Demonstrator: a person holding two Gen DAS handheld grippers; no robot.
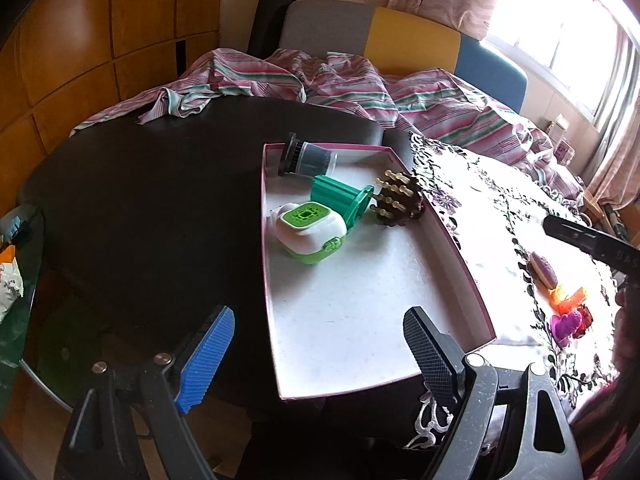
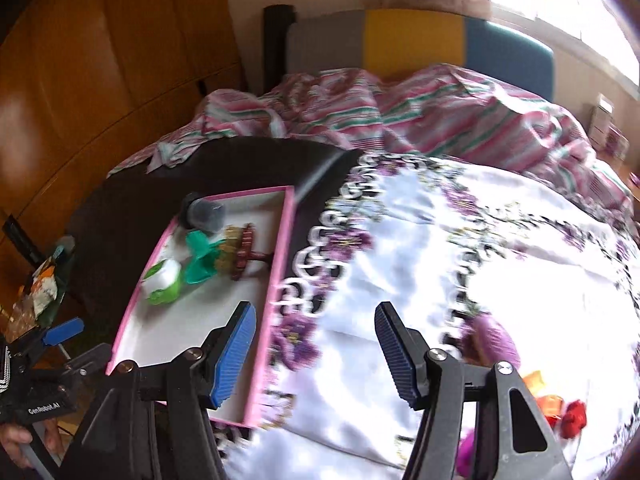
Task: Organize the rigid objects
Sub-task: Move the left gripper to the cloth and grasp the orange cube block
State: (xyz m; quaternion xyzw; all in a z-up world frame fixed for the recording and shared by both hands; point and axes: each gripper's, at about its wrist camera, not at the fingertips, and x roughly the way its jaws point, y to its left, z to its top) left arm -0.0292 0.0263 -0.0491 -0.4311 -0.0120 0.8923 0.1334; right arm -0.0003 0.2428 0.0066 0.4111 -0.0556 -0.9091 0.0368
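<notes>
The left wrist view is sharp. A pink-rimmed tray (image 1: 448, 236) is seen lying on the dark desk (image 1: 152, 208), its right edge against a white embroidered cloth (image 1: 480, 200). In the tray's far half four things are gathered: a dark cylinder (image 1: 306, 157) on its side at the far rim, a green ribbed piece (image 1: 340, 196) just nearer, a white-and-green box (image 1: 312, 232) touching it on the left, and a brown bristled brush (image 1: 398, 200) against the right wall. The near half of the tray is bare.

Only in this view are the loose things on the cloth shown clearly: a pink oval piece (image 1: 543, 268), orange blocks (image 1: 570, 298), a purple toy (image 1: 565, 324), all well to the right of the tray. The left hand-held gripper (image 1: 316, 364) is held over the tray's near edge, pointing steeply down, jaws spread wide with nothing between them.

The right wrist view is smeared by blur. The same tray (image 2: 276, 292) is seen at the left, the cloth (image 2: 460, 248) filling the middle. What this view adds: the left gripper's body at the lower left, with a person's hand (image 2: 16, 440) wrapped under it. The right hand-held gripper (image 2: 316, 354) is tilted down over the cloth just right of the tray, jaws parted and empty. A purple blur (image 2: 496, 340) and red-orange blurs (image 2: 560, 412) lie beyond its right finger; which objects they are cannot be told.
</notes>
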